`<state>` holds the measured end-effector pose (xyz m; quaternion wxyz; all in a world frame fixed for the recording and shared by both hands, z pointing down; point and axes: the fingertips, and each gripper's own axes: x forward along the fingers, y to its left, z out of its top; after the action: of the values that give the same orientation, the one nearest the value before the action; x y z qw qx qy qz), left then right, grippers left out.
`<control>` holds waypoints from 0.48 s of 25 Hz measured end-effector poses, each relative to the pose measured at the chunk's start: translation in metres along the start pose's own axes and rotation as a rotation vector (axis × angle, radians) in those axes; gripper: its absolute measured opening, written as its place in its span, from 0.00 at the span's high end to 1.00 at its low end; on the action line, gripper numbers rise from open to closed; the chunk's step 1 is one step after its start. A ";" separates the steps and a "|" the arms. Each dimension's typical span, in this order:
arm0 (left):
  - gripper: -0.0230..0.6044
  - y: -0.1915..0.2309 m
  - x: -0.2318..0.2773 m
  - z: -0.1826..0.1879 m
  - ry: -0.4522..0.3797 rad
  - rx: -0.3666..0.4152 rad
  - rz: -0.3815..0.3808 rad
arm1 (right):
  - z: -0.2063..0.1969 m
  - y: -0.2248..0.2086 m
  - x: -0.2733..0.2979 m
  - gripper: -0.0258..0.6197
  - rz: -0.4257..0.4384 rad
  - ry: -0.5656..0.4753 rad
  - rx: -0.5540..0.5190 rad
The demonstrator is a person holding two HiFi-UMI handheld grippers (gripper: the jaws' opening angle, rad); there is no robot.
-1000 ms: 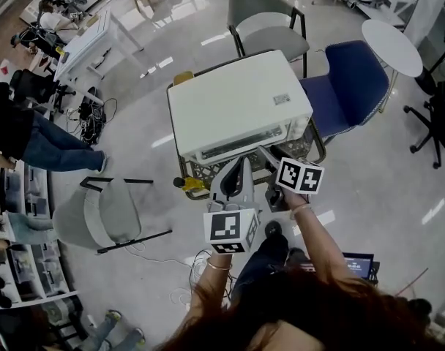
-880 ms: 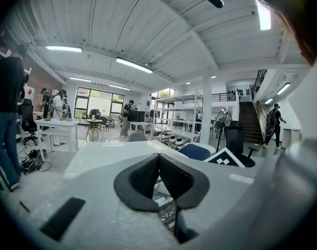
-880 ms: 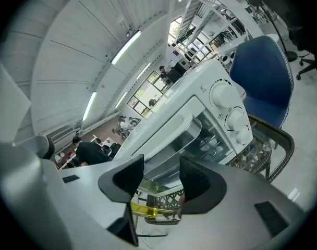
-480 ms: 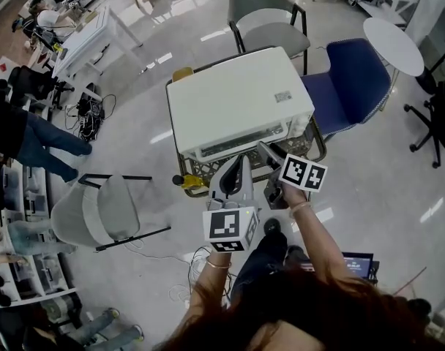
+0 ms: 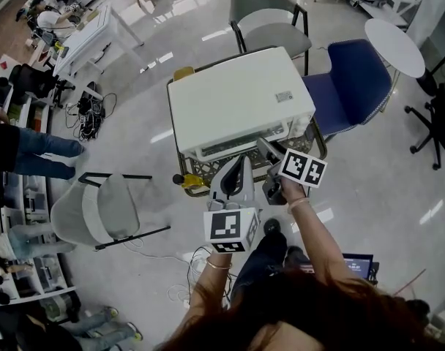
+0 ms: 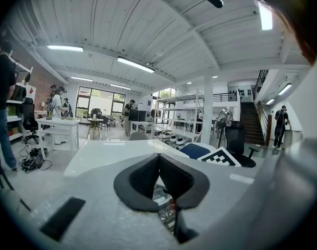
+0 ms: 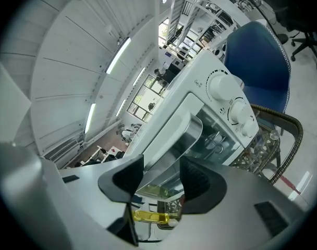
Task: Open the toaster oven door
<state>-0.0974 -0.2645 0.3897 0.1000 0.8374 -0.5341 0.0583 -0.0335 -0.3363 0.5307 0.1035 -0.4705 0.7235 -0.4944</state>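
A white toaster oven (image 5: 241, 101) stands on a wire basket cart (image 5: 202, 170), its door shut. In the right gripper view the oven (image 7: 221, 66) fills the middle, with its clear door handle (image 7: 174, 134) running between my fingers and two knobs (image 7: 221, 85) to the right. My right gripper (image 5: 266, 149) is at the oven's front right, open, its pads (image 7: 196, 180) on either side of the handle; I cannot tell whether they touch it. My left gripper (image 5: 238, 168) hangs just below the oven's front, shut on nothing, and its pads (image 6: 143, 176) meet at the tips.
A yellow bottle (image 5: 189, 183) lies in the cart under the oven. A blue chair (image 5: 347, 79) stands to the right, a grey chair (image 5: 270, 20) behind, another grey chair (image 5: 98, 210) to the left. A round white table (image 5: 394, 46) is at the far right. Cables lie on the floor.
My right gripper has moved slightly up towards the oven's front. The left gripper has stayed put. A person at the left edge has walked further out of view.
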 end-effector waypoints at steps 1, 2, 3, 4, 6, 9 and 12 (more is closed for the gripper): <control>0.94 0.000 -0.001 0.000 0.000 0.000 0.001 | 0.000 0.000 0.000 0.67 0.000 -0.002 0.004; 0.94 0.000 -0.001 -0.001 0.000 0.000 0.001 | -0.001 0.000 0.000 0.67 -0.001 -0.003 0.008; 0.94 0.000 -0.002 -0.001 0.001 -0.001 0.002 | -0.001 0.000 0.000 0.67 -0.002 -0.005 0.010; 0.94 0.001 -0.001 -0.001 0.001 -0.002 0.003 | 0.000 -0.001 0.000 0.67 -0.005 -0.007 0.010; 0.94 0.001 0.000 0.000 0.002 -0.007 0.005 | 0.001 -0.001 0.001 0.66 -0.008 -0.007 0.005; 0.94 0.000 0.001 0.000 0.001 -0.011 0.004 | 0.001 -0.002 0.000 0.66 -0.008 -0.003 -0.007; 0.94 -0.002 -0.002 -0.001 0.001 -0.013 0.003 | -0.001 -0.002 -0.001 0.66 -0.011 -0.004 -0.020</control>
<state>-0.0961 -0.2617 0.3904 0.1053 0.8360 -0.5357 0.0553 -0.0322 -0.3349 0.5321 0.0976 -0.4766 0.7257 -0.4865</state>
